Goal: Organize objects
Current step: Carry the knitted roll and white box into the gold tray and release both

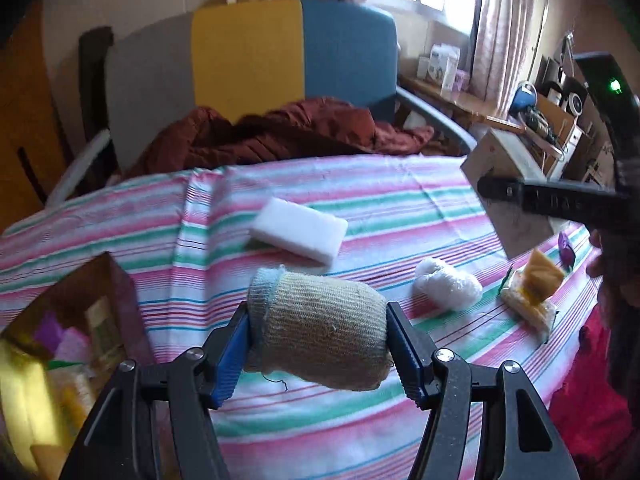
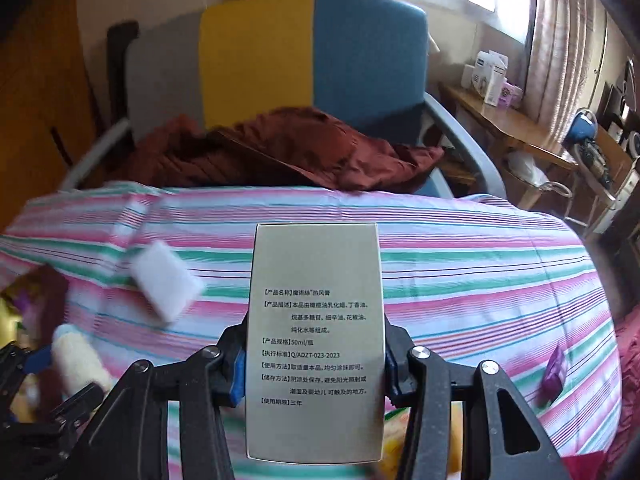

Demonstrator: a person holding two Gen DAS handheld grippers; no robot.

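My left gripper (image 1: 318, 344) is shut on a beige knitted sock roll (image 1: 320, 328) and holds it above the striped tablecloth (image 1: 400, 200). My right gripper (image 2: 314, 364) is shut on a silver printed box (image 2: 316, 340), held upright above the cloth; the box and right gripper also show at the right of the left wrist view (image 1: 504, 168). A white sponge block (image 1: 300, 238) lies on the cloth beyond the sock; it shows in the right wrist view (image 2: 166, 284) too. The sock and left gripper appear at the lower left there (image 2: 78, 360).
An open cardboard box (image 1: 100, 280) with several coloured items stands at the left. A white wrapped bundle (image 1: 448, 284), a yellow packet (image 1: 532, 292) and a small purple item (image 1: 566, 250) lie on the right. A chair (image 1: 248, 60) with a red-brown jacket (image 1: 280, 132) stands behind the table.
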